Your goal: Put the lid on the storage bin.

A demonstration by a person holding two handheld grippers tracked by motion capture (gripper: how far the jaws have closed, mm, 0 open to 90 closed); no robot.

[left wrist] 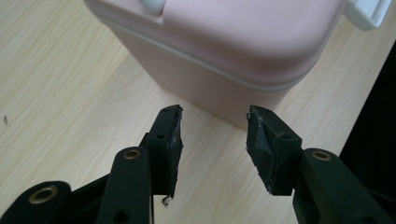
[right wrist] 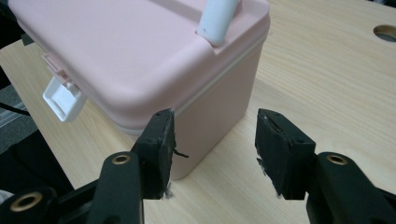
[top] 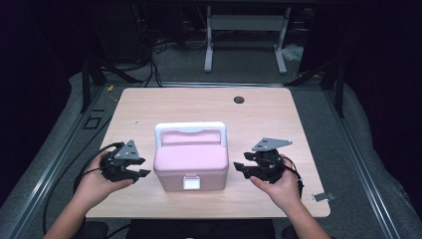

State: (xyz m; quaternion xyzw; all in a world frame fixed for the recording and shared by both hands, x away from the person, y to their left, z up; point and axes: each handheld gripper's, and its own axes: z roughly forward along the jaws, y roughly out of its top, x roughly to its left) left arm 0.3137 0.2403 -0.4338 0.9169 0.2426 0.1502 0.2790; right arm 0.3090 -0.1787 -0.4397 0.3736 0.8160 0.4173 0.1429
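We are bringing both grippers in toward the pink storage box, which is sitting closed on the bench. The left gripper and right gripper are flanking it, jaws spread and holding nothing. Next, we judge, comes the white front latch.

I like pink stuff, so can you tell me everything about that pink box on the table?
The pink box looks like smooth plastic with rounded corners. Its lid is shut, with a pale seam line running around under it. A white handle is swung toward the far side, and a white latch hangs on the front, facing the person. It stands upright on the wooden table, near the front edge. Nothing but the table touches it.
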